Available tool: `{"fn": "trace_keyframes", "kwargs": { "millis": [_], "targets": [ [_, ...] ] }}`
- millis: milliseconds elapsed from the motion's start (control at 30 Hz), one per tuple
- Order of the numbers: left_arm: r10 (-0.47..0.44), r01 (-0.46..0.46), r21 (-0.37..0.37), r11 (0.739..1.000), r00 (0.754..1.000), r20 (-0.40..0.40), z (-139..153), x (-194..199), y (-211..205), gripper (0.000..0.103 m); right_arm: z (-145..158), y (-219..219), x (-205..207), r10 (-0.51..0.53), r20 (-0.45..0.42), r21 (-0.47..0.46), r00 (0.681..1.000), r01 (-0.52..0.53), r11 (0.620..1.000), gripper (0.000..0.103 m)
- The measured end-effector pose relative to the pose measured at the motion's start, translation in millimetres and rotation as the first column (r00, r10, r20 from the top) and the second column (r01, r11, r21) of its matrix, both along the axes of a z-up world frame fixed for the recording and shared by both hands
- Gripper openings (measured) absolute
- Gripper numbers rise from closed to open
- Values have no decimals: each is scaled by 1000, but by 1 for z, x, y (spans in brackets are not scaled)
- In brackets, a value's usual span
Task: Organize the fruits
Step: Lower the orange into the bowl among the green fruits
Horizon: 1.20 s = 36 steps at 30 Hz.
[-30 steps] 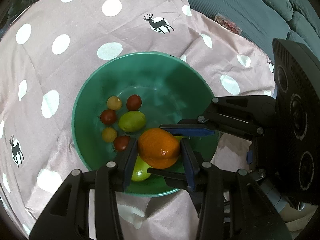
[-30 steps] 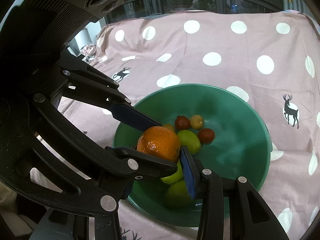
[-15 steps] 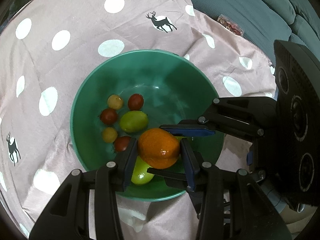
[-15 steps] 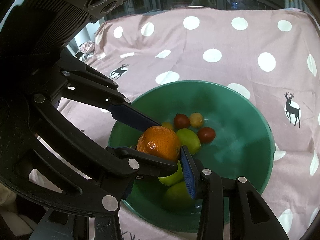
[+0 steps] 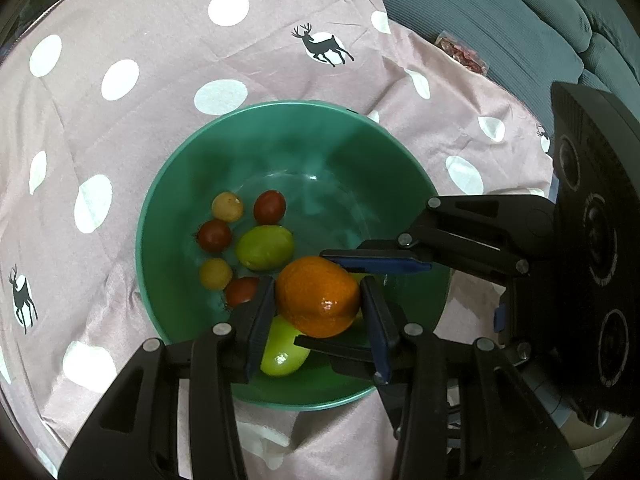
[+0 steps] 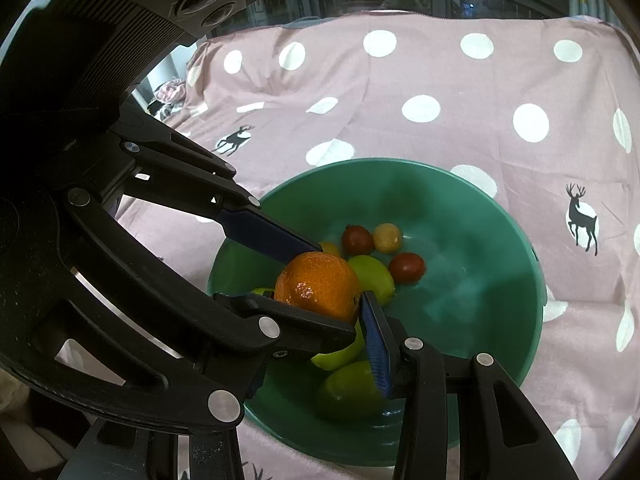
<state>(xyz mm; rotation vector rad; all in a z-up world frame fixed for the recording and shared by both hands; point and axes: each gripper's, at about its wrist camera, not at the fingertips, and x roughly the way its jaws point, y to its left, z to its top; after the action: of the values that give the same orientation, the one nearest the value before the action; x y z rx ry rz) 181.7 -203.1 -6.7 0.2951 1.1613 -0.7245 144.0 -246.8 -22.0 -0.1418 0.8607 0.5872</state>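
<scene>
Hanging unmoved since a second ago, the round orange mandarin [image 5: 318, 297] is clamped by both the left gripper [image 5: 318, 306] and right gripper [image 6: 316, 280] (a stalled handover) above the green plastic bowl [image 5: 192, 168].

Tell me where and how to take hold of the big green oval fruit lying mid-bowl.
Probably best: grip the green oval fruit across its narrow middle, coming straight down from above. It lies on its side, small round fruits crowd one end, and the round green bowl has walls that block any level approach.
</scene>
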Motion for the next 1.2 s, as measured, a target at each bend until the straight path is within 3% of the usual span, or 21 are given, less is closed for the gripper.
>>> {"fn": "trace_keyframes", "kwargs": {
  "millis": [1200],
  "targets": [
    [27,-27,13,1000,999,-45,-6,9,-1,43,-5,0,6,4,-42,-8,999,-4,1000,44]
  ]
}}
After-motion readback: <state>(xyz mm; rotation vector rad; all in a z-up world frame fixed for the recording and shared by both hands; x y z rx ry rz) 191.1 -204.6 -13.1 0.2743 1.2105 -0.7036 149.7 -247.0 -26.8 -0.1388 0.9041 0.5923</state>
